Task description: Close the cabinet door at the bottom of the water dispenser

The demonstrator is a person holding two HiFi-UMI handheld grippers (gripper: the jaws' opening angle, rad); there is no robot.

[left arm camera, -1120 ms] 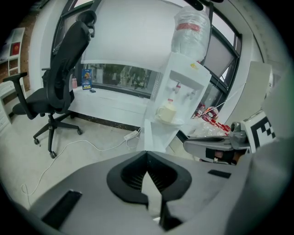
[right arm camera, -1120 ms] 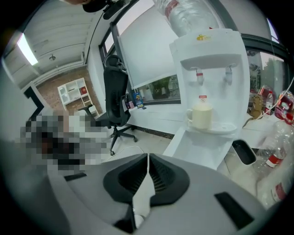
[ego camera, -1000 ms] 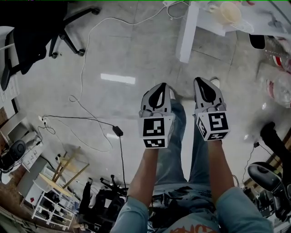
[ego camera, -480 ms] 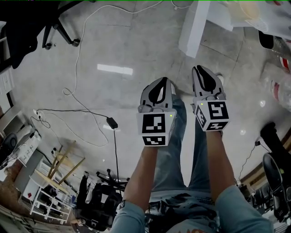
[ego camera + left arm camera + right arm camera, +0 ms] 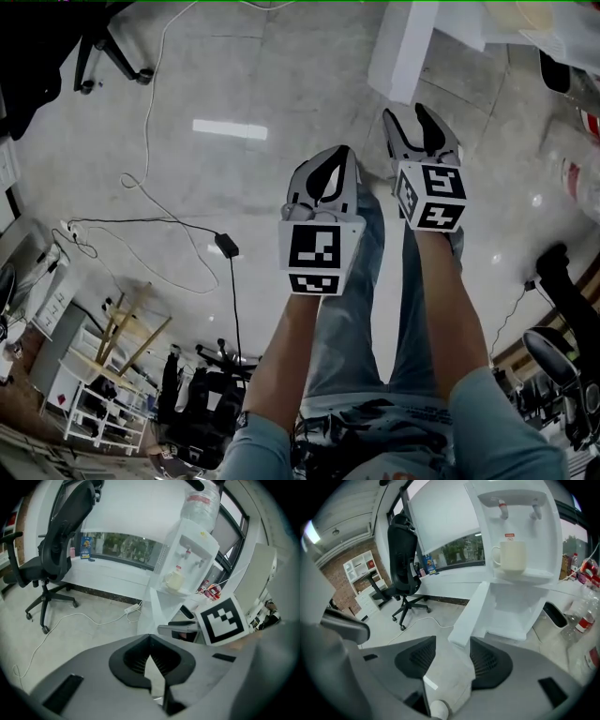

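Note:
The white water dispenser [image 5: 515,522] stands ahead with a cream mug [image 5: 509,555] on its tray. Below it the cabinet door [image 5: 471,613] hangs open to the left, baring the empty white compartment [image 5: 518,606]. In the head view the door [image 5: 401,52] lies just beyond my right gripper [image 5: 413,114]. The jaws of my right gripper [image 5: 451,644] are opening, with nothing between them and the door's lower edge in line ahead. My left gripper [image 5: 331,157] is shut and empty beside it. In its own view the left gripper [image 5: 150,638] points at the dispenser [image 5: 190,555].
A black office chair [image 5: 403,550] stands to the left on the grey floor. A white cable [image 5: 150,141] and a black adapter [image 5: 225,246] lie on the floor. A bin [image 5: 555,616] and plastic bottles [image 5: 582,616] sit right of the dispenser. The person's legs [image 5: 356,309] are below.
The right gripper's jaws have gone from shut to wide apart. Both grippers have sunk and moved closer to the open door, the right one more.

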